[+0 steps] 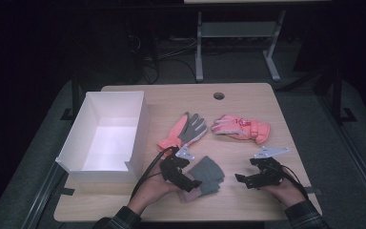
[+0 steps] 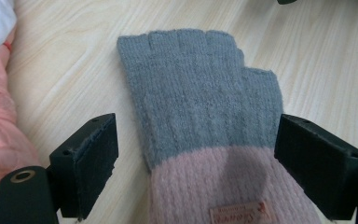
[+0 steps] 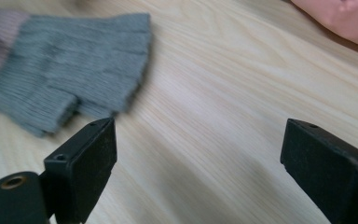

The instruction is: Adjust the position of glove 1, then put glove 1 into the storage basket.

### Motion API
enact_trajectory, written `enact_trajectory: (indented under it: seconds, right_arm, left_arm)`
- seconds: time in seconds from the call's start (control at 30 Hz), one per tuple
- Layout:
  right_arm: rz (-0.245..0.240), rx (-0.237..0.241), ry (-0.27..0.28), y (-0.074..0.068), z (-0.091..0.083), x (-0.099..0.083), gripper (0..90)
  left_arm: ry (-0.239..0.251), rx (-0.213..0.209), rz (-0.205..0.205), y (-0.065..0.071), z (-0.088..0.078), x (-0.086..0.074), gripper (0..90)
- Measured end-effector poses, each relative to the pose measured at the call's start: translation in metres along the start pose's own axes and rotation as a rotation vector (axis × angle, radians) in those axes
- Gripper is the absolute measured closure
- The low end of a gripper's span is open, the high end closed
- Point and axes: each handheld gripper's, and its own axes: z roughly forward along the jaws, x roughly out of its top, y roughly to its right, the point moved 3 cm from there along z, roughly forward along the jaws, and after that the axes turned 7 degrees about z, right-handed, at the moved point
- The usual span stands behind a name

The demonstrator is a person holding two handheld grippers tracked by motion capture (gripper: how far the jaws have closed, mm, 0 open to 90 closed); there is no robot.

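A knitted fingerless glove (image 1: 205, 174), grey with a pink cuff and a small label, lies flat near the table's front. My left gripper (image 1: 190, 183) is over its cuff end. In the left gripper view the glove (image 2: 200, 107) lies between the two jaws of that gripper (image 2: 198, 158), which stand wide on either side with a gap at the left jaw, so it is open. My right gripper (image 1: 240, 179) hovers to the right of the glove. Its jaws (image 3: 198, 154) are wide open over bare wood, and the glove's grey finger end (image 3: 70, 74) lies off to their left.
A white open box (image 1: 138, 138) stands at the table's left. Behind the grippers lie a pink and grey work glove (image 1: 185, 130) and a pink padded glove (image 1: 242, 127). A cable hole (image 1: 218, 96) sits near the far edge. Bare wood lies between the two hands.
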Motion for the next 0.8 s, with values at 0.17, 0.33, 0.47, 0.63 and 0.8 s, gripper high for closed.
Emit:
enact_trajectory:
  seconds: [0.17, 0.33, 0.47, 0.63, 0.8]
  right_arm:
    - [0.001, -0.026, 0.021, 0.005, -0.001, -0.001, 10.6]
    - [-0.002, -0.029, 0.029, 0.006, -0.001, -0.001, 10.6]
    - [-0.007, -0.031, 0.042, 0.006, -0.002, 0.0, 10.6]
    - [-0.002, -0.033, 0.047, 0.007, -0.003, 0.0, 10.6]
    - [-0.007, -0.038, 0.054, 0.007, -0.003, 0.001, 10.6]
  left_arm:
    - [-0.014, 0.007, -0.006, 0.0, 0.008, 0.003, 13.1]
    - [-0.043, 0.017, 0.008, 0.003, 0.017, 0.003, 12.9]
    - [-0.057, 0.014, 0.005, 0.005, 0.024, 0.002, 12.9]
    - [-0.073, 0.011, 0.017, 0.006, 0.028, -0.001, 13.1]
    - [-0.079, -0.004, 0.011, 0.008, 0.029, -0.003, 16.5]
